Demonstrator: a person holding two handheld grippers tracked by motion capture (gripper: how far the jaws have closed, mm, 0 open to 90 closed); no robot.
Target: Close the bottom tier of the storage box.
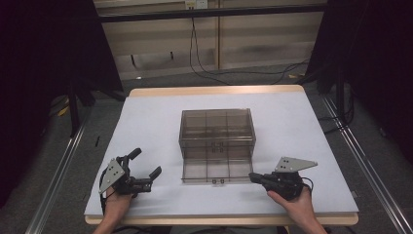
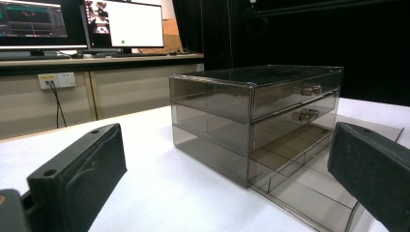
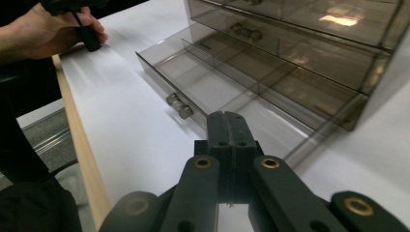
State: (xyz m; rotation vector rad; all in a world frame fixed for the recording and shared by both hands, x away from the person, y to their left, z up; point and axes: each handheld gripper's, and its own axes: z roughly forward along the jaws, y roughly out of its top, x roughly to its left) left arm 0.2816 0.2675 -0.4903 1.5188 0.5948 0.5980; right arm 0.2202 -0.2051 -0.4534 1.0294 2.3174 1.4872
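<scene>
item: smoked clear drawer box, three tiers, standing near the middle of the table, somewhat toward our near edge. its long axis runs left to right, parallel to that edge.

part: bottom drawer, pulled out toward the near edge, compartments empty as far as we can see. its front panel carries two small knobs at the centre. the two upper drawers sit flush, seen in the left gripper view.

tool, right: right gripper, jaws pressed together with nothing between them; the right gripper view shows the pads meeting flat. it lies level by the near edge, tip pointing left at the right front corner of the open drawer, just beside it; we cannot tell whether it touches.

tool, left: left gripper, jaws spread wide and empty, near the near left corner of the table, well apart from the drawer. in the left gripper view the box sits between its two pads.

relation for the next move: the drawer front lies to the left of the right gripper's tip, and the drawer slides along the near-to-far line, across the box's long axis. we judge the right hand the nearer, placed to push the front panel back toward the box or to work at the knobs.
</scene>
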